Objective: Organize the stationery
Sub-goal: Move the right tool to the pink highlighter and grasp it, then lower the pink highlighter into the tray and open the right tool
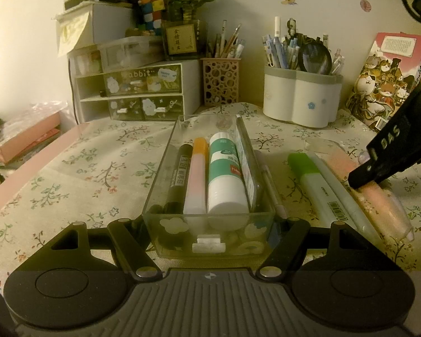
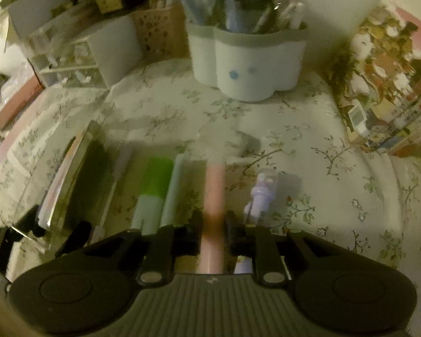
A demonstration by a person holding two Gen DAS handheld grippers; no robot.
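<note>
- Your left claw (image 1: 209,224) hugs the near end of the clear drawer (image 1: 210,241), one finger on each side wall, pinching it.
- Inside the drawer, straight ahead of that claw, lie a black marker (image 1: 176,177), an orange-capped pen (image 1: 196,177) and a fat white-and-green glue stick (image 1: 226,177), side by side.
- A thin pen (image 1: 270,188) lies on the cloth just outside the drawer's right wall.
- Further right of your left claw lie a green-capped highlighter (image 1: 317,185) and a pale pen (image 1: 342,191), touching each other.
- Your right claw (image 2: 212,224) points down over a pink pen (image 2: 214,191). The pen runs right between its two fingers.
- That picture is blurry, so you cannot be sure, but the fingers look like they sit close on both sides of the pink pen, maybe touching it.
- From the left camera, one tip of the right claw (image 1: 365,177) rests on top of the pink pen (image 1: 379,205).
- Just right of your right claw stands a small purple thing (image 2: 262,193) on the flowery tablecloth (image 2: 322,196).
- Far ahead of both claws sits a white pen pot (image 1: 300,98) full of pens.
</note>
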